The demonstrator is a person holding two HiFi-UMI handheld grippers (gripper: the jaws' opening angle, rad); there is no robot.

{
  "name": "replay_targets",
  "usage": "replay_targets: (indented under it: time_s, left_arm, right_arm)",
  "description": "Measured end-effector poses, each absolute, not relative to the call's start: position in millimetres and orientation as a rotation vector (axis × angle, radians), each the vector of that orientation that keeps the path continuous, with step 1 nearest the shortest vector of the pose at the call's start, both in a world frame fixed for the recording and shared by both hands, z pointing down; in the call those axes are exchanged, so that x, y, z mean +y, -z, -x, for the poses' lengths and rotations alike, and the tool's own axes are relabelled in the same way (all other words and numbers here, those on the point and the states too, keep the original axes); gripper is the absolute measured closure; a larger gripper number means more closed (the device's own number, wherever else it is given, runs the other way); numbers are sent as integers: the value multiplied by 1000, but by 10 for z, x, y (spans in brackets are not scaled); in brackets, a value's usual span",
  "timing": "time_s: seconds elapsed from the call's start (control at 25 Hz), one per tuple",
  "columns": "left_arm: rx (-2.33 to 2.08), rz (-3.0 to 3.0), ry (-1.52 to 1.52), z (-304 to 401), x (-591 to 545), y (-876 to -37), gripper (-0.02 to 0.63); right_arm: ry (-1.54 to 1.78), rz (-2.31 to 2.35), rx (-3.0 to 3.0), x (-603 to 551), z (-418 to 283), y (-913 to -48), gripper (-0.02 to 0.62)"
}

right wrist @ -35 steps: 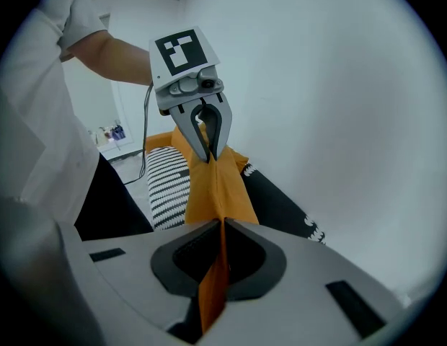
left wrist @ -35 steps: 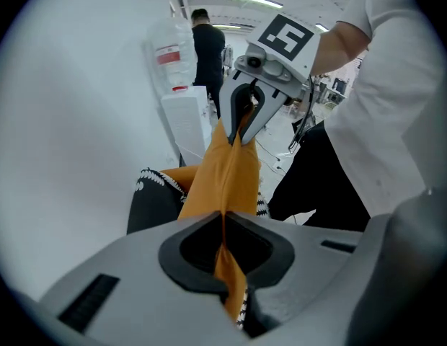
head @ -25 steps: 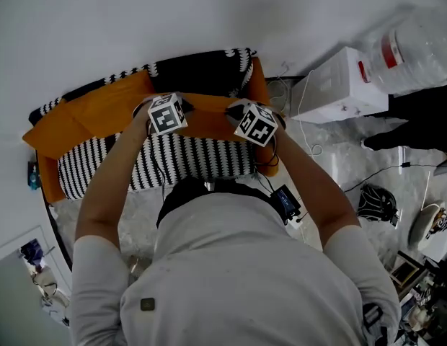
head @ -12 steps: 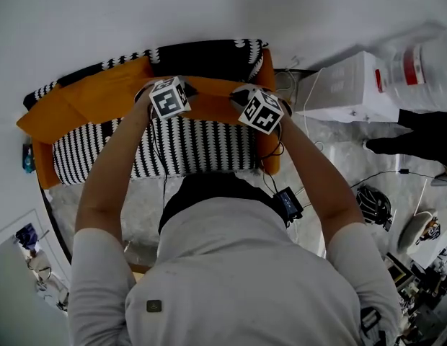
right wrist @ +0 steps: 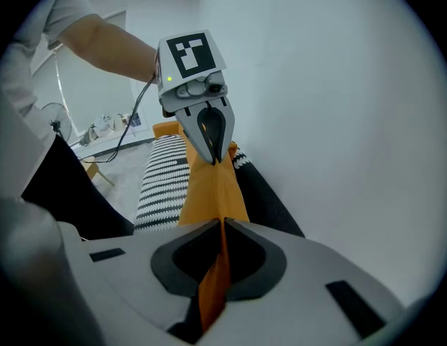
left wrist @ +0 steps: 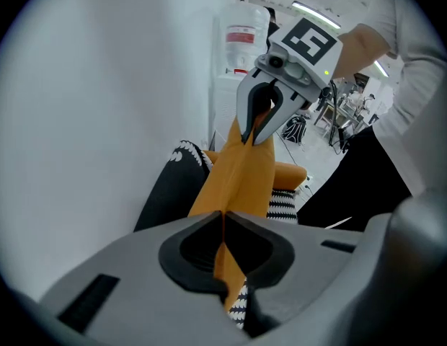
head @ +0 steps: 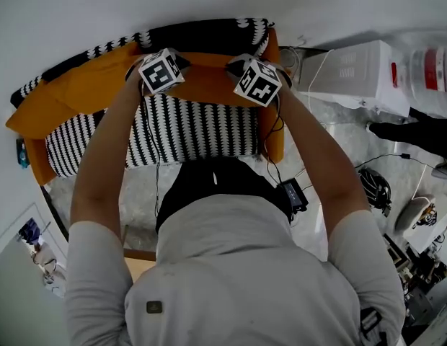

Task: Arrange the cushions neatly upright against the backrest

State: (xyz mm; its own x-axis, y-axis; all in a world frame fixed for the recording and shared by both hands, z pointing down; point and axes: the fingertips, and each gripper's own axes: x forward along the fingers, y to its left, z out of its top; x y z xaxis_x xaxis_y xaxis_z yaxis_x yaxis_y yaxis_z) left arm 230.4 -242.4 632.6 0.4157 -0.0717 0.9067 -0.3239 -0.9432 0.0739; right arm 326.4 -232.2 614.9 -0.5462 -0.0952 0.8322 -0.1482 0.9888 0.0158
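Head view gives me a small sofa against a white wall. I take its black backrest (head: 202, 34), trimmed in white zigzag, as my reference. Both arms reach out toward it.

Just in front of the backrest, along its right half, an orange cushion (head: 207, 89) is held on edge. Its top seam runs roughly parallel to the backrest.

My left gripper (left wrist: 225, 251) has its jaws pinched nearly together on that seam. In the left gripper view I see the thin orange fabric sandwiched between the dark pads, with the cushion stretching away from them. My right gripper (right wrist: 222, 258) grips the seam nearer the backrest's right end, its jaws narrow and clamped on the orange edge.

Each gripper view also shows the other gripper biting the same edge at the far end, and the fabric runs straight between the two. I cannot tell whether the cushion's lower edge sits on anything.

In front of the backrest lies the black-and-white striped seat (head: 195, 132). A second orange cushion (head: 65, 103) lies tilted against the backrest's left half and reaches past its left end. Well to the right of the backrest stands a white water dispenser (head: 353, 67).
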Motion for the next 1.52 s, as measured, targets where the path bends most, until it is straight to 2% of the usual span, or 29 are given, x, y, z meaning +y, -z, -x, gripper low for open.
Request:
replay_targets:
  time_s: [0.72,1.52]
  left_arm:
    - [-317,-2378,-1468,-2129,-2932,-7015,594]
    - [-272,-2321,-1453,-1995,-2709,-7569,594]
  right_arm:
    - [-36,-97,-2098,-2940,-3041,-6838,560]
    - [-90,-13,-2074,-2658,-2754,-7531,561]
